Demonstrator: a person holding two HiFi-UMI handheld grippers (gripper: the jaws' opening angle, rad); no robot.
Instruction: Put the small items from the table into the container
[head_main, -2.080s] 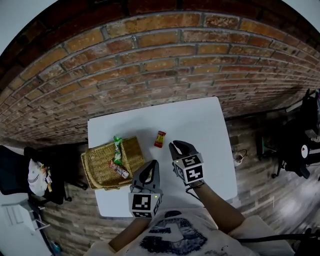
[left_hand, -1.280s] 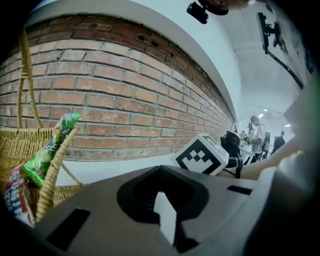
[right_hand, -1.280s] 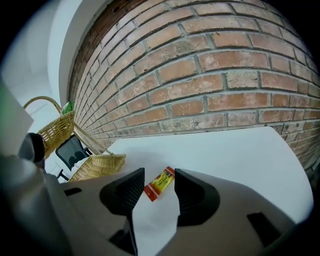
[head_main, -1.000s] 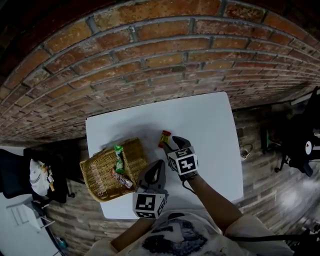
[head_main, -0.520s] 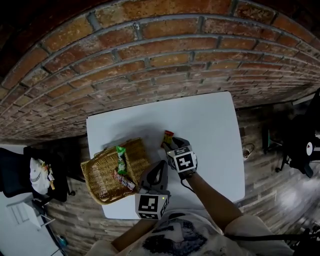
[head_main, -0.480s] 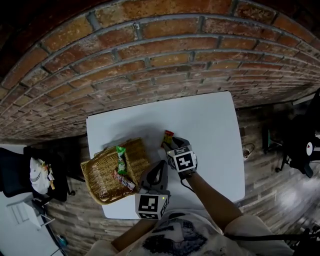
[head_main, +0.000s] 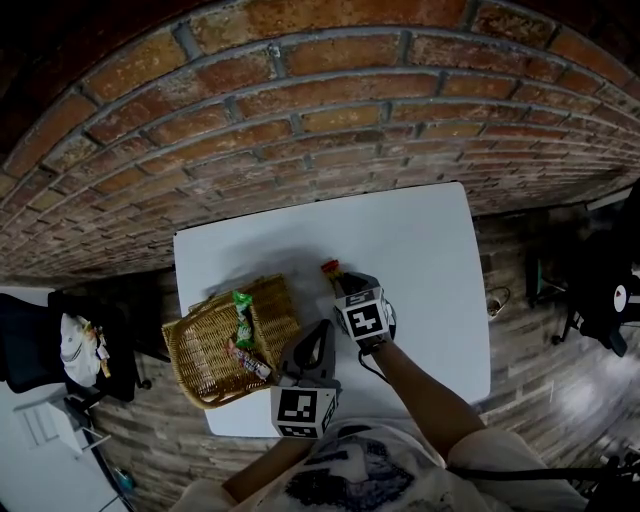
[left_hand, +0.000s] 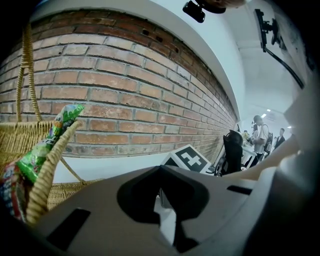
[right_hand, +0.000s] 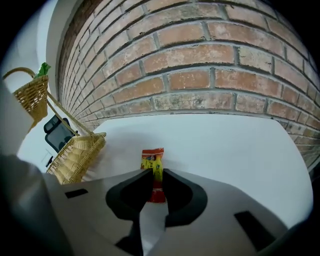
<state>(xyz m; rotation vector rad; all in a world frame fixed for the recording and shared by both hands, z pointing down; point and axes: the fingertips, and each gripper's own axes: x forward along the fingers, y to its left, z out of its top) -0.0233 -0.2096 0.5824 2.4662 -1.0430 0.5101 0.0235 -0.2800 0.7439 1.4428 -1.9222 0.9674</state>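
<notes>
White table (head_main: 425, 250) against the brick wall. Wicker basket (head_main: 205, 360) sits at its left edge toward the near-left corner, slightly overhanging it; we read that as the container, kept in easy reach of both hands. Left hand-held gripper (head_main: 322, 332) is at the near edge just right of the basket, jaws together with nothing between them. It looks parked clear of the working side. Right hand-held gripper (right_hand: 153, 175) is pitched down around mid-table. Its jaws are closing across the narrow width of the red-and-yellow candy packet (right_hand: 152, 157), and the pads look to be on both long sides already. We think that's the pick, with the carry to the basket next. Already in the basket: a green packet (head_main: 243, 315) propped on the far rim and a red-and-white packet (head_main: 248, 362) nearer us. Wrapper print is too small to read, and the cube markers carry only square patterns.
</notes>
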